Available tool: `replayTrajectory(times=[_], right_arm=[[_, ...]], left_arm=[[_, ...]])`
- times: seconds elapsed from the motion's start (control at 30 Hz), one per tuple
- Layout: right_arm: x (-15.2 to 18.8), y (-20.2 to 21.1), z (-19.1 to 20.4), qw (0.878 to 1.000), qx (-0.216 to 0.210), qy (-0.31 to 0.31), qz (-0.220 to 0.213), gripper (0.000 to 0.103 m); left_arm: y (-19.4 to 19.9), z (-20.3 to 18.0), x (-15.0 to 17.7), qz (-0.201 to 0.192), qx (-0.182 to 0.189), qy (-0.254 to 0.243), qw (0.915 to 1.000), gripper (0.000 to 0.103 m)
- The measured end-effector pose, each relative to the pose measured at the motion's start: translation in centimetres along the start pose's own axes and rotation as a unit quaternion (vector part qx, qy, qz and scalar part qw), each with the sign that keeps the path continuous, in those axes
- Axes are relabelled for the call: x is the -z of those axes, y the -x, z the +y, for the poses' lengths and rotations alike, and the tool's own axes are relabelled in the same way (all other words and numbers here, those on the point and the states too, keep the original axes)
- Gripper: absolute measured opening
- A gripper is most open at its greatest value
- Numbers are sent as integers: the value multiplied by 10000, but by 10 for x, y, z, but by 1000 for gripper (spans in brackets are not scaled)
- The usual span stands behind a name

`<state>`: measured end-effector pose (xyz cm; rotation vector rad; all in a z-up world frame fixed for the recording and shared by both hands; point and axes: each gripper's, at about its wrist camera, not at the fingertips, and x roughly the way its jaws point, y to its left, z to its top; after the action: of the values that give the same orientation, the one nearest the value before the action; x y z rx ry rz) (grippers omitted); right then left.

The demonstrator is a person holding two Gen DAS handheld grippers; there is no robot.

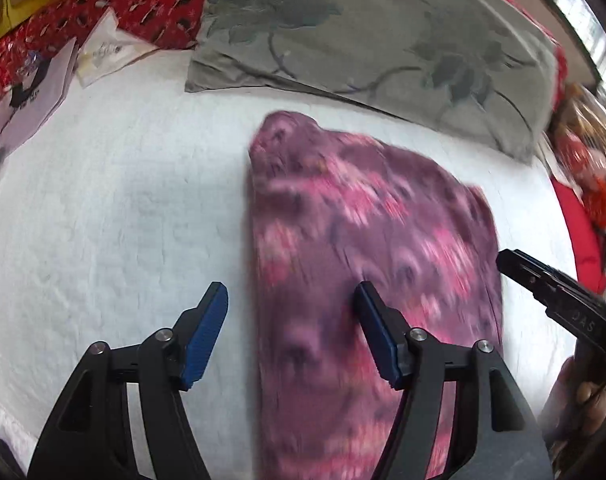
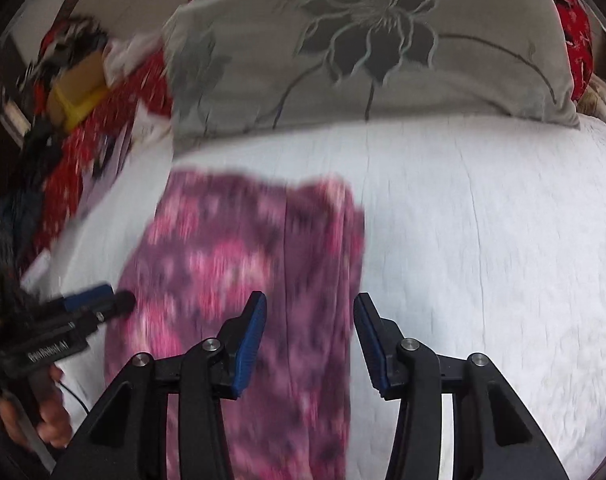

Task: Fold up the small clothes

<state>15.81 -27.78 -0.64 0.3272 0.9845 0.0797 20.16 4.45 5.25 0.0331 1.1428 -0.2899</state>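
Observation:
A purple and pink patterned garment [image 1: 367, 248] lies flat on the white bedspread [image 1: 103, 220], folded into a long strip. It also shows in the right wrist view [image 2: 239, 256]. My left gripper [image 1: 291, 300] is open and empty, its jaws astride the garment's left edge. My right gripper [image 2: 309, 312] is open and empty, its jaws astride the garment's right edge. The right gripper shows at the right side of the left wrist view [image 1: 543, 280]. The left gripper shows at the left of the right wrist view [image 2: 95, 304]. Both views are motion-blurred.
A grey pillow with a dark flower print [image 1: 383, 32] lies along the back, also in the right wrist view [image 2: 363, 40]. Red patterned fabric [image 1: 143, 4] and papers [image 1: 31, 92] lie at the back left. Red items [image 1: 583, 208] sit at the right.

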Motion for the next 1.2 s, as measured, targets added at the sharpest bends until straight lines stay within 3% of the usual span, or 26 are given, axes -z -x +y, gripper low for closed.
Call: replayTrajectory(times=[0.1,0.17,0.27,0.33,0.4,0.47,0.53,0.57,0.63,0.7,0.77,0.8,0.83,0.97,1.07,1.2], right_arm=[[-15,-20,-1,9996,261,-41,32,43],[-20,-46,-7,9967,768,85,238,47],[-25,-46,-17,9974,697,9,186,51],[-27,-30,-18,9976,666,52,165,51],[-21,-13,-21,9992,284,201,193,54],[-9,-8,-21,9985,-79,368,402,52],[9,-14,-19,9949,-140,622,787,52],[21,-23,-16,9907,35,829,1075,54],[31,-17,-11,9905,373,984,882,57],[35,-4,-5,9898,571,973,871,58],[49,5,-3,9905,496,940,878,71],[64,4,-3,9880,587,973,1045,84],[72,0,-3,9861,688,1010,1124,88],[91,25,-7,9886,940,689,951,88],[106,55,-4,9842,1402,784,742,90],[129,79,-1,9771,1804,826,771,94]], left_arm=[[-20,6,-12,155,216,321,9991,70],[-30,10,-16,239,286,455,9983,76],[-27,20,-19,344,516,659,9959,75],[-10,24,-13,160,519,619,9966,75],[2,23,0,34,517,484,9975,75],[-1,20,15,91,438,386,9983,75],[-14,14,29,361,432,294,9980,77],[-16,12,35,451,472,346,9973,77],[-4,9,43,413,474,383,9973,77],[10,3,56,277,284,118,9991,77],[14,0,72,314,71,-132,9994,80],[15,1,80,339,24,-185,9993,81],[17,3,85,345,20,-147,9993,81],[41,10,103,263,-15,-20,9997,81],[65,17,123,-20,-252,-103,9996,81],[84,24,148,-253,-520,-74,9983,81]])
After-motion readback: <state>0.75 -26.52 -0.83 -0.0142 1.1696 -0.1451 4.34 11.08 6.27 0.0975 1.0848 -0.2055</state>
